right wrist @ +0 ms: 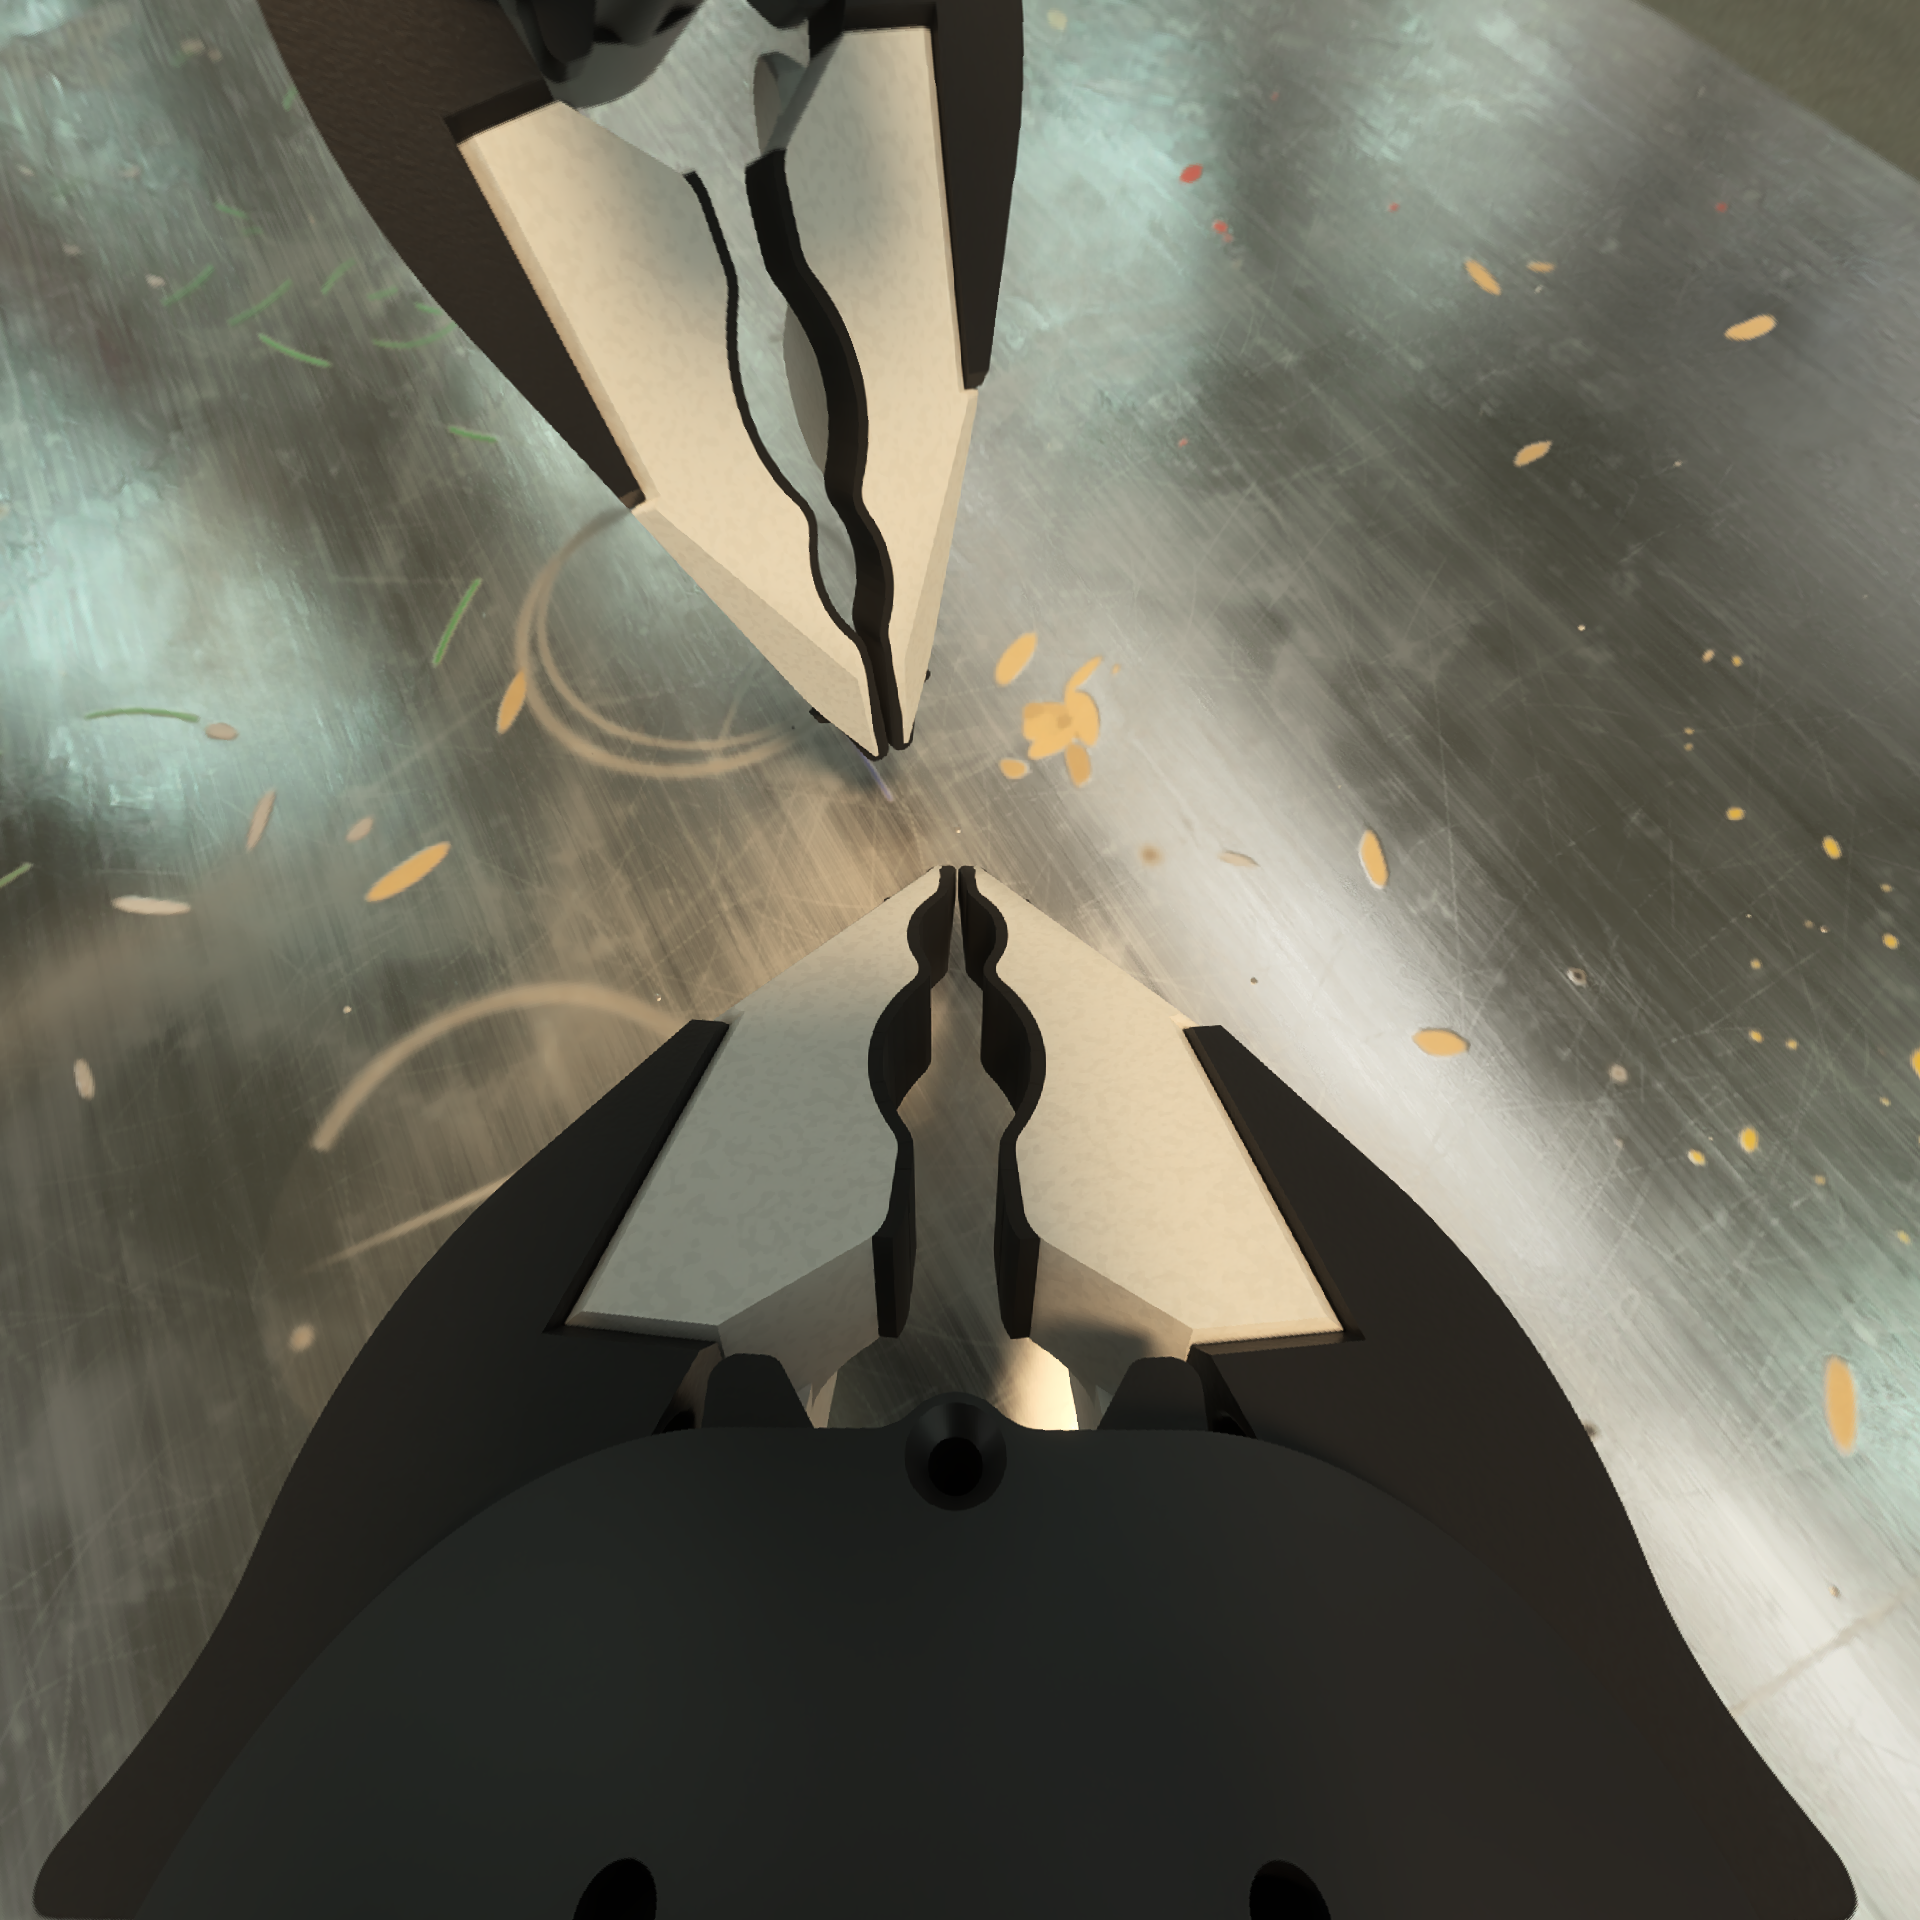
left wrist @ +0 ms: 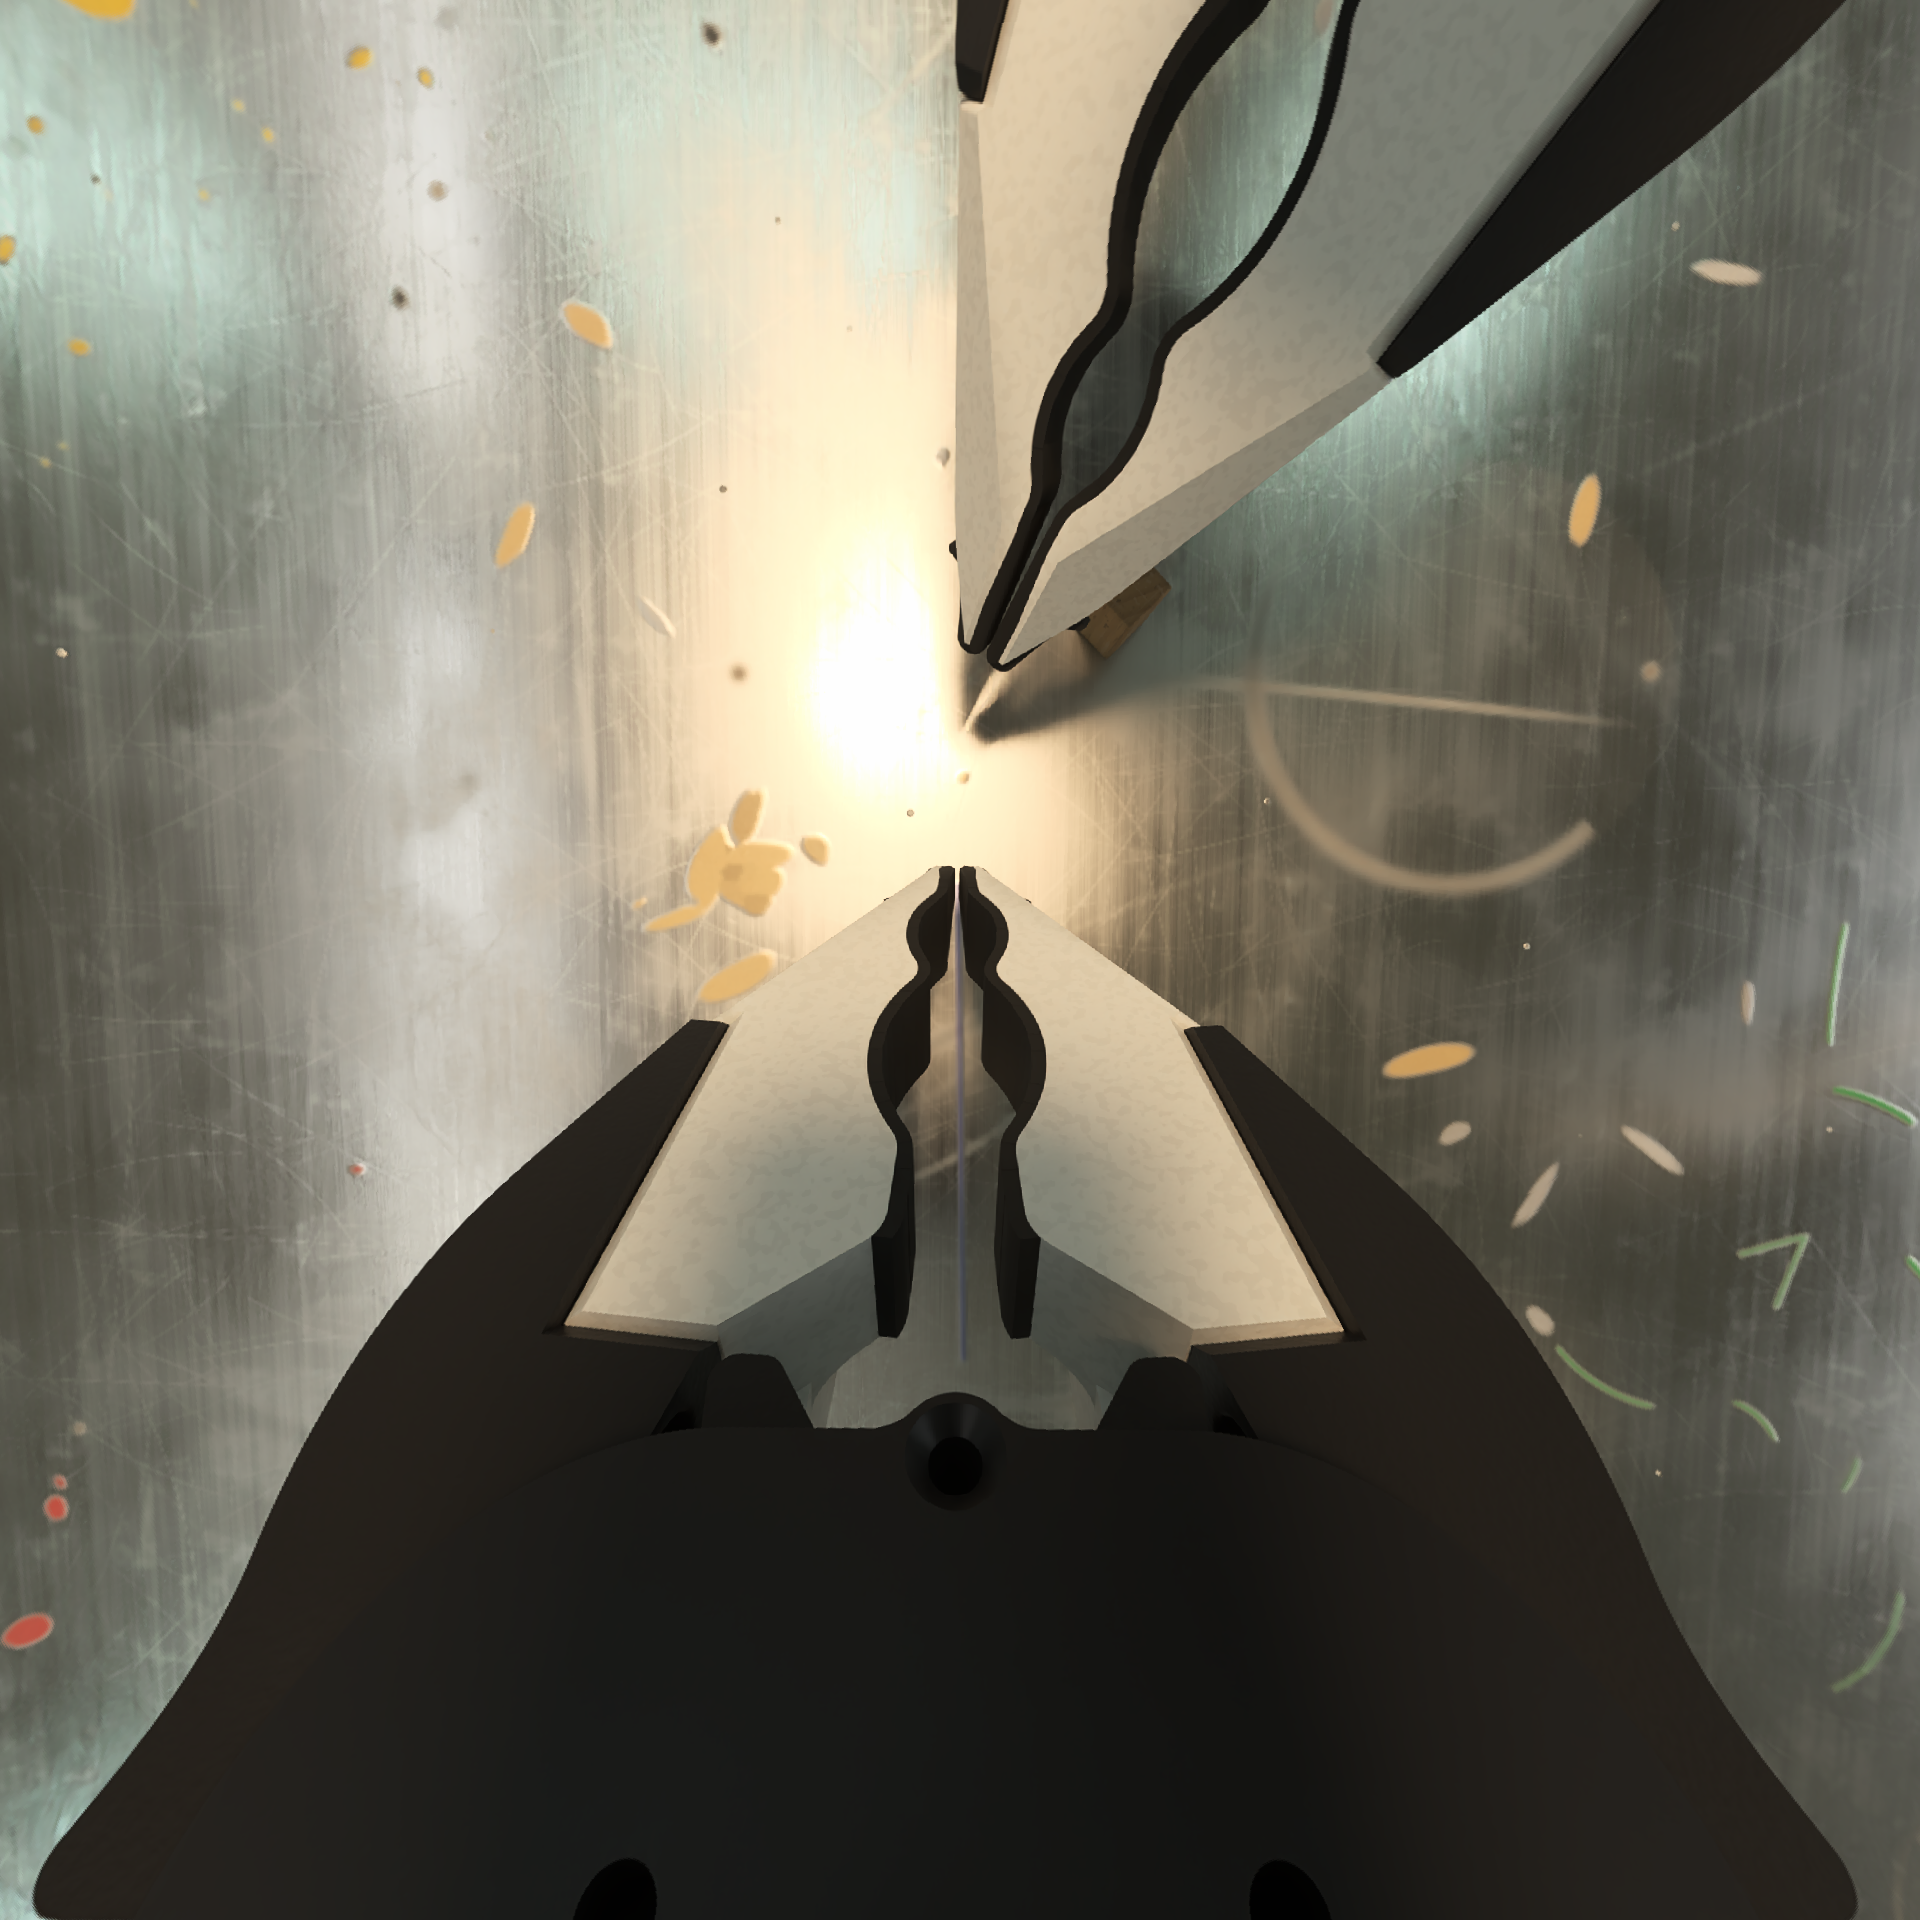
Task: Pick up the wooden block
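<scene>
A small wooden block point(left wrist: 1122, 621) lies on the scratched metal table point(left wrist: 312, 623), mostly hidden behind the right gripper's tips in the left wrist view. My left gripper point(left wrist: 956, 873) is shut and empty, a little short of the block. My right gripper point(left wrist: 985, 652) comes in from the top, shut, with its tips just left of the block. In the right wrist view my right gripper point(right wrist: 956, 871) is shut and empty. The left gripper point(right wrist: 883, 743) faces it tip to tip, also shut. The block does not show in the right wrist view.
The metal table point(right wrist: 1455, 623) is speckled with yellow, red and green paint marks and curved scuff rings. A bright glare spot point(left wrist: 873, 686) lies between the two grippers. The table's far edge point(right wrist: 1766, 94) shows at the top right of the right wrist view.
</scene>
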`<state>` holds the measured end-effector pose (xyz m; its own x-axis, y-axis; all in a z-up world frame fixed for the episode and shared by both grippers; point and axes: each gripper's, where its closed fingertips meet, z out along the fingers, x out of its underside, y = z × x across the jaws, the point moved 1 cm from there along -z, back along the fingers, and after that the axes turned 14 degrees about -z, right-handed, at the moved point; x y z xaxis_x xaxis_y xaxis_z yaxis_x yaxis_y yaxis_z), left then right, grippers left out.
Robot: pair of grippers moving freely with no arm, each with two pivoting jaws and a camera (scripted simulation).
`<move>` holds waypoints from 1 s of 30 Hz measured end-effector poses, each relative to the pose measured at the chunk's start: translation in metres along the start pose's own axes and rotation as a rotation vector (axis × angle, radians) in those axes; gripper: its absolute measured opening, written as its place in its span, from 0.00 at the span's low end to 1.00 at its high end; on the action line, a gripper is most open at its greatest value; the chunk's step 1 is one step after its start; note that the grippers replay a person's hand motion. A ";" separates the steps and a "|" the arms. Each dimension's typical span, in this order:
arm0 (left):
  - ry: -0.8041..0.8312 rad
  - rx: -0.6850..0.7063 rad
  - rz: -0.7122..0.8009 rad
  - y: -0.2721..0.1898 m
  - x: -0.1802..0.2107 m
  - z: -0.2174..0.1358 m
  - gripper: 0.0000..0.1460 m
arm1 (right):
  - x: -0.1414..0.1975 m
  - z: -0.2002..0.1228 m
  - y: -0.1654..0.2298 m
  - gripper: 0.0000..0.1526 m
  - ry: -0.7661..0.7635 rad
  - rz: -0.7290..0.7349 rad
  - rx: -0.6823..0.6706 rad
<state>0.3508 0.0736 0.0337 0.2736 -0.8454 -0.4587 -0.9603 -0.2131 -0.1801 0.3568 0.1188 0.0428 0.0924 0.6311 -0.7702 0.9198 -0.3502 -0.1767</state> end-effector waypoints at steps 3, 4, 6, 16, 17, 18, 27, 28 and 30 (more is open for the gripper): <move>-0.037 -0.007 0.019 -0.002 -0.003 0.001 0.02 | 0.004 -0.001 0.000 0.01 0.058 -0.012 -0.013; -0.049 -0.005 0.023 -0.003 -0.004 0.001 0.02 | 0.005 -0.001 0.000 0.02 0.065 -0.009 -0.017; -0.069 0.002 0.012 -0.004 -0.008 0.001 0.02 | 0.002 0.000 -0.001 0.02 0.045 0.032 -0.041; -0.088 0.023 -0.039 -0.003 -0.011 0.009 0.00 | 0.004 0.007 0.000 0.00 0.041 0.066 -0.113; -0.085 0.024 -0.038 -0.003 -0.011 0.009 0.00 | 0.005 0.008 0.000 0.00 0.052 0.061 -0.110; -0.084 0.026 -0.039 -0.003 -0.011 0.010 0.00 | 0.006 0.009 0.000 0.00 0.059 0.058 -0.111; -0.056 0.020 -0.029 -0.002 -0.008 0.013 0.00 | 0.008 0.015 -0.003 0.00 0.078 0.032 -0.095; -0.055 0.017 -0.029 -0.002 -0.008 0.013 0.00 | 0.009 0.015 -0.004 0.00 0.079 0.032 -0.092; -0.048 0.008 -0.027 -0.001 -0.007 0.014 0.00 | 0.009 0.015 -0.004 0.00 0.081 0.032 -0.079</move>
<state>0.3502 0.0864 0.0245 0.3017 -0.8151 -0.4946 -0.9522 -0.2315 -0.1994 0.3486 0.1155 0.0276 0.1501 0.6757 -0.7217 0.9428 -0.3175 -0.1012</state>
